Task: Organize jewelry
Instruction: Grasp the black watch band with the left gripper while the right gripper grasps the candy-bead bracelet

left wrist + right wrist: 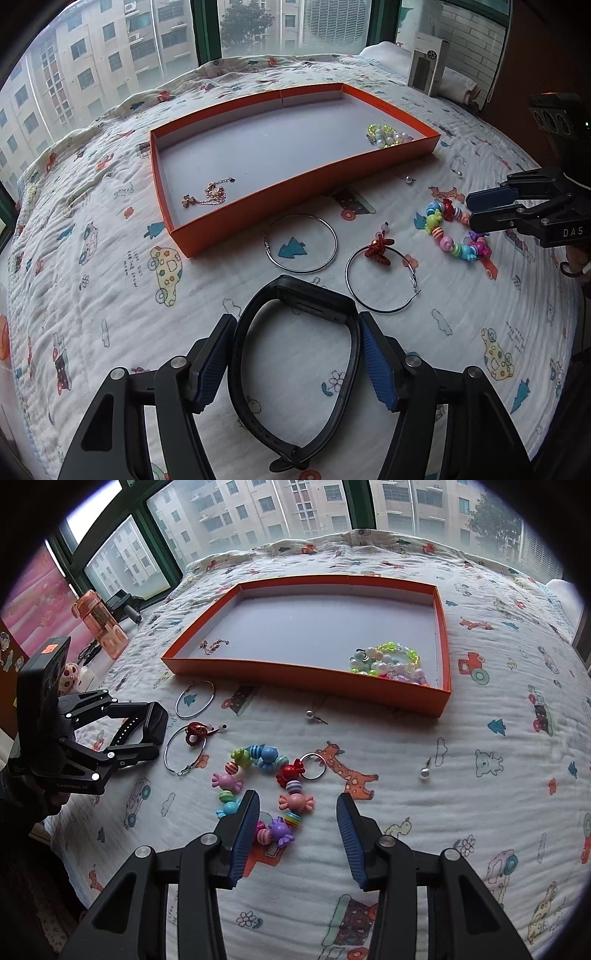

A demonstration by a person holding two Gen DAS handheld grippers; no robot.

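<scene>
Watch (295, 354) first: its black strap loop sits between the blue pads of my left gripper (298, 363), both pads pressing against the band, so I have it grasped just above the printed quilt (110, 295). My right gripper (297, 832) is spread wide and grips nothing; its left pad (243, 834) overlaps the near edge of the candy-bead bracelet (258, 790), which lies on the quilt with a silver key ring (314, 765) at its far end. Just beyond the watch lie two silver hoop earrings (301, 243), side by side, the nearer one (382, 280) with a red knotted charm (378, 251) resting on its rim. Two small pearl earrings (424, 772) lie apart on the cloth, one (310, 713) near the tray's front wall. Farther back sits the shallow orange tray (295, 181), holding a gold chain (207, 195) in one near corner and a pile of pale beads (386, 134) in the opposite corner. Behind everything, windows (110, 55) show apartment blocks.
</scene>
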